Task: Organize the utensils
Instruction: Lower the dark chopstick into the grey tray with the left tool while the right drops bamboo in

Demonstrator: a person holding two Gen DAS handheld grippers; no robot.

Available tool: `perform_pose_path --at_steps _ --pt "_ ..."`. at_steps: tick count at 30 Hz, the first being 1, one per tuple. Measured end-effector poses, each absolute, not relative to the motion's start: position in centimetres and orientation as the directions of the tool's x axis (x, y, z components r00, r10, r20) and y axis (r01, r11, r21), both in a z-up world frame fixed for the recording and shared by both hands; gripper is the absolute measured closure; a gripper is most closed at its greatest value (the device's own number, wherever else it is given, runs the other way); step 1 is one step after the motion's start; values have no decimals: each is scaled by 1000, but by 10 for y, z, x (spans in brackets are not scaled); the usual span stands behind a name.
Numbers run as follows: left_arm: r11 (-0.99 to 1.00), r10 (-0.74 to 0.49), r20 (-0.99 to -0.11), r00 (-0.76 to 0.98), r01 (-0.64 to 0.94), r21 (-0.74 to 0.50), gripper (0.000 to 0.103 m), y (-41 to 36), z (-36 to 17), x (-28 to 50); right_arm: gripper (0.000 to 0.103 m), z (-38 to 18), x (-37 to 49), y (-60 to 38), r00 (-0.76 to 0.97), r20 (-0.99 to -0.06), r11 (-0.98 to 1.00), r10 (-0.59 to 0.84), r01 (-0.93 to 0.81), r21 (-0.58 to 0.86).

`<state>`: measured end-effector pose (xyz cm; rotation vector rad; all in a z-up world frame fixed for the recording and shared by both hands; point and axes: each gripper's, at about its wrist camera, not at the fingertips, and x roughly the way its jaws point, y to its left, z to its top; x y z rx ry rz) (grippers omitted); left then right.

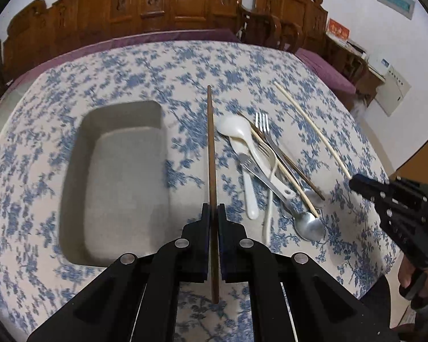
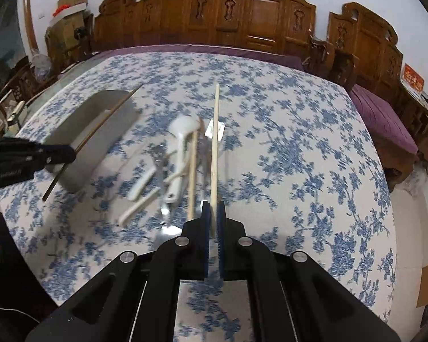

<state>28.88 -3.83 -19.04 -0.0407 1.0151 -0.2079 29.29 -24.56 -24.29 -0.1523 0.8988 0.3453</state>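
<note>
Blue-and-white floral cloth covers the whole bench, fairly flat, edges dropping off all round.

Left side of the bench: grey rectangular tray, deep, rounded corners, nothing lying in it as far as the left wrist view shows.

My left gripper: fingers pinched tight on a dark brown chopstick. Stick runs straight ahead between the pads, its far end just beside the tray's right wall, its near end poking back under the fingers. It's off the cloth.

Right of that, the utensil pile sits mid-bench: white plastic spoon, metal fork with tines pointing away, metal spoon nearest me, plus another pale chopstick and a dark one crossing through the heap. All overlapping and touching; exact stacking hard to read.

My right gripper: fingers closed on a pale chopstick, held by its near end, the rest pointing away over the pile. In the left wrist view the same stick slants up from the right-hand fingers, clear of the heap.

Room: carved brown wooden bench seating along the far wall, purple cushions behind the cloth and down the right. White walls. Cardboard boxes stacked far left, red card on the right.

Right wrist view is motion-blurred over the pile.
</note>
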Motion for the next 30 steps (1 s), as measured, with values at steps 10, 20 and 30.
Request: perform_pose_path --at_steps 10,20,30 --pt "987 -162 -834 527 89 -136 99 20 -181 296 98 -220 271 -184 567 -757 891 325 -452 44" --pt "991 -137 -862 488 77 -113 99 43 -196 304 97 -218 263 -140 536 -753 862 382 -500 82" --pt "993 -117 -879 462 73 -94 99 49 -211 321 97 -216 263 -116 528 -754 853 391 -515 82"
